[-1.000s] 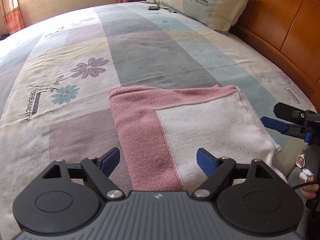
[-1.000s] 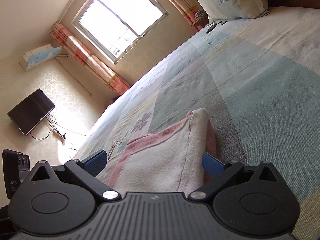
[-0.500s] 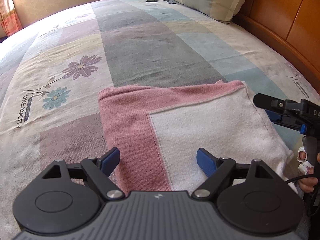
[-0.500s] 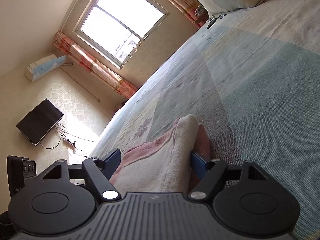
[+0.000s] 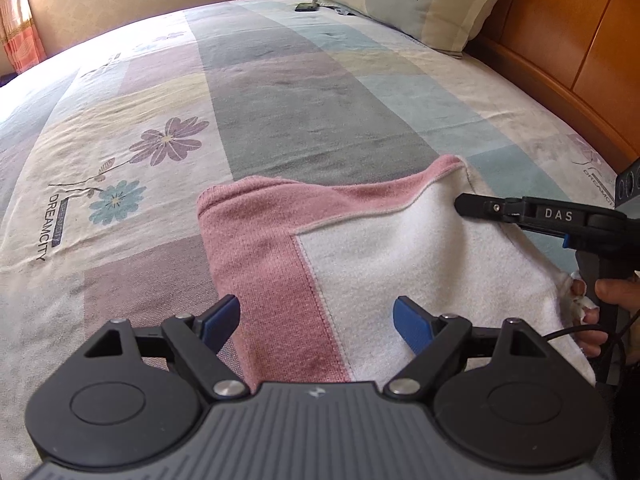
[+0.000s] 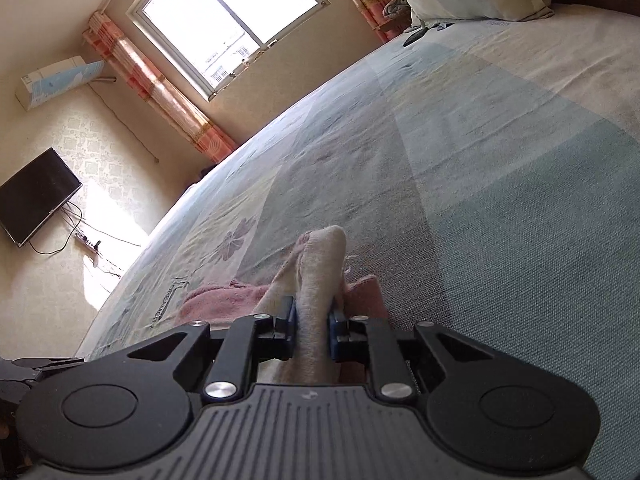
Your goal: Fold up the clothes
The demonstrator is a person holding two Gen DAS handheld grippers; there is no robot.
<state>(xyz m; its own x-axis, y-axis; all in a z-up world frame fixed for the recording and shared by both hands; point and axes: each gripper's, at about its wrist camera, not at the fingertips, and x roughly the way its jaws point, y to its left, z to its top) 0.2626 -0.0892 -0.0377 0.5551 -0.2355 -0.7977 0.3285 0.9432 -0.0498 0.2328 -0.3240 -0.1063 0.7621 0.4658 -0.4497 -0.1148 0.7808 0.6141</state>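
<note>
A folded pink and white towel lies on the patchwork bedspread. My left gripper hovers open over the towel's near edge, its blue pads astride the pink-white seam without touching. My right gripper comes in from the right; its jaws are closing and the blue pads pinch the towel's far right corner, which stands up in a ridge between them. Seen in the left wrist view, the right gripper sits at that lifted corner, with a hand on its handle.
A pillow and a dark phone lie at the head of the bed, beside the wooden headboard. A window, curtains, a wall TV and an air conditioner stand beyond the far bedside.
My right gripper moved in over the towel's right corner and closed on it, raising the corner into a ridge. The left gripper stayed open and hardly moved.
</note>
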